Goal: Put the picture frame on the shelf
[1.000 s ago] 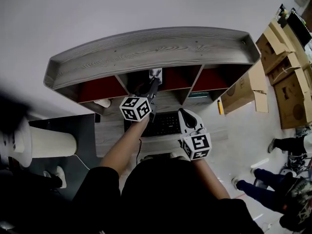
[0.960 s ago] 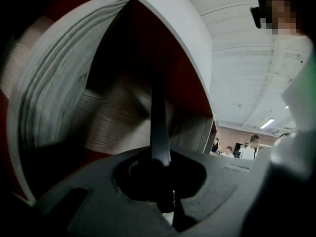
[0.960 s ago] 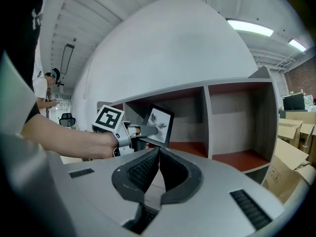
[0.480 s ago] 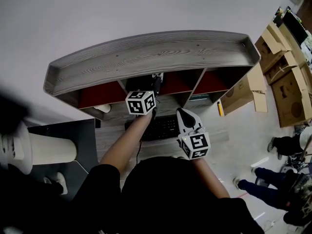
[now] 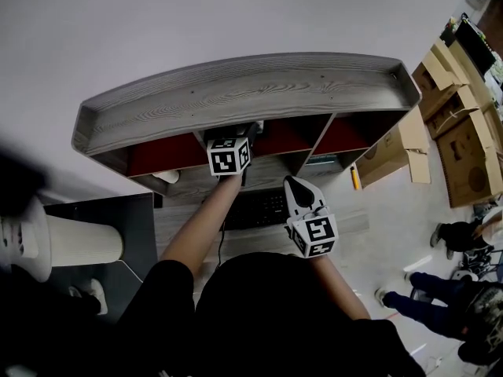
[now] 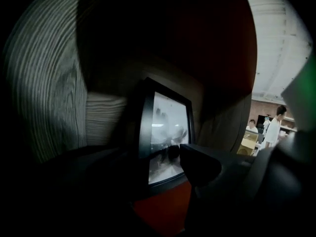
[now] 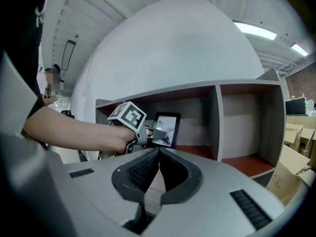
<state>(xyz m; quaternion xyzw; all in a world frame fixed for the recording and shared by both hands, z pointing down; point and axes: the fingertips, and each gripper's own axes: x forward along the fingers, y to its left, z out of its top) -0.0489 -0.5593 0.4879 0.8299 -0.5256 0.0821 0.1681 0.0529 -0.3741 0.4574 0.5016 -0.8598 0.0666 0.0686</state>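
The black picture frame (image 6: 165, 132) stands upright on the red floor of the shelf's (image 5: 251, 89) middle compartment, near its back wall. My left gripper (image 6: 153, 168) reaches into that compartment and its jaws are opening. The frame's lower edge shows between them, and the pads are clear of it. From the right gripper view, the frame (image 7: 166, 129) sits just past the left gripper (image 7: 152, 132). In the head view the left gripper's marker cube (image 5: 229, 154) is at the shelf's front edge, and its fingers are hidden inside. My right gripper (image 5: 293, 182) hangs lower, in front of the shelf, shut and holding nothing.
A black keyboard (image 5: 263, 206) lies on the lower surface under the shelf. Cardboard boxes (image 5: 456, 116) are stacked on the floor at the right, with a yellow object (image 5: 354, 173) near them. A white ribbed cylinder (image 5: 75, 238) stands at the left. People's legs (image 5: 464, 234) show at the far right.
The left gripper has moved forward, carrying the frame from in front of the shelf into the middle compartment. The right gripper has barely shifted.
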